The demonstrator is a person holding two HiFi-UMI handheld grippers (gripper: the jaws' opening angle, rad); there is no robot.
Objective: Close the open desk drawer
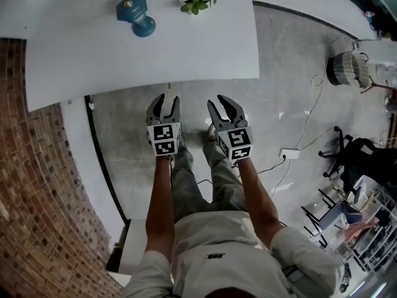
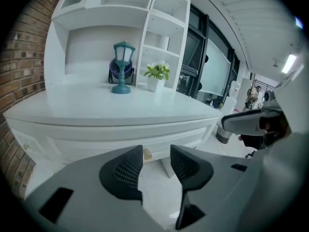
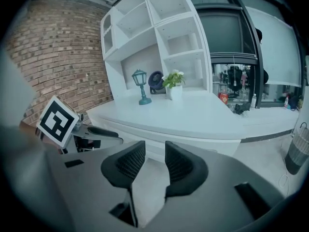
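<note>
I see a smooth white desk (image 1: 93, 54) beside a rough brick wall (image 1: 31, 216). The grey floor (image 1: 291, 73) looks polished and glossy. The left gripper (image 2: 155, 166) has matt, gridded pads (image 2: 126, 170).

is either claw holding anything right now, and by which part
Nothing is held. The left claw and the right claw both stand open with nothing between their jaws, short of the white desk and touching nothing.
</note>
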